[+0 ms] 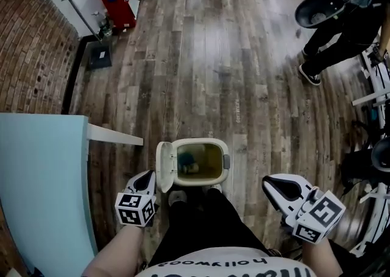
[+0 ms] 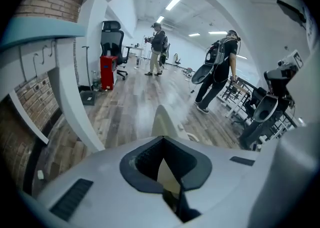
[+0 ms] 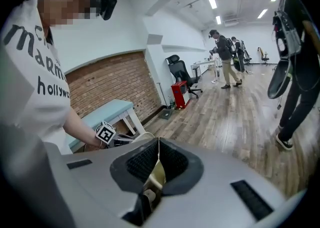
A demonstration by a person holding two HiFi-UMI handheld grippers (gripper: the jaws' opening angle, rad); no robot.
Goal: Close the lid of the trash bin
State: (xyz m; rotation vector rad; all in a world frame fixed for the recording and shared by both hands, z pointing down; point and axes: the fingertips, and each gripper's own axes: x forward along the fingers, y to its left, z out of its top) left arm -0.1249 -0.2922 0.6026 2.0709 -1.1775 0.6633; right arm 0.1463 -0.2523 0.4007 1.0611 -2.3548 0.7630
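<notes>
Task not started as far as I can judge. The bin sits on the wood floor right in front of the person's feet, mouth uncovered, some trash visible inside. The lid stands upright on the bin's left edge, fully open.

Left gripper is just left of the bin, beside the lid's outer face. Its jaws are pressed together with nothing between them. In the left gripper view the lid's edge rises just past the jaw tips; cannot tell whether they touch it.

Right gripper hangs to the right of the bin, apart from it, jaws also together and empty. Its own view looks across at the left gripper on the bin's far side.

Teal table is further left of the bin.

Left to do: all of it. The lid must swing rightward and down over the mouth until it seats. Left gripper looks best placed for the push.
</notes>
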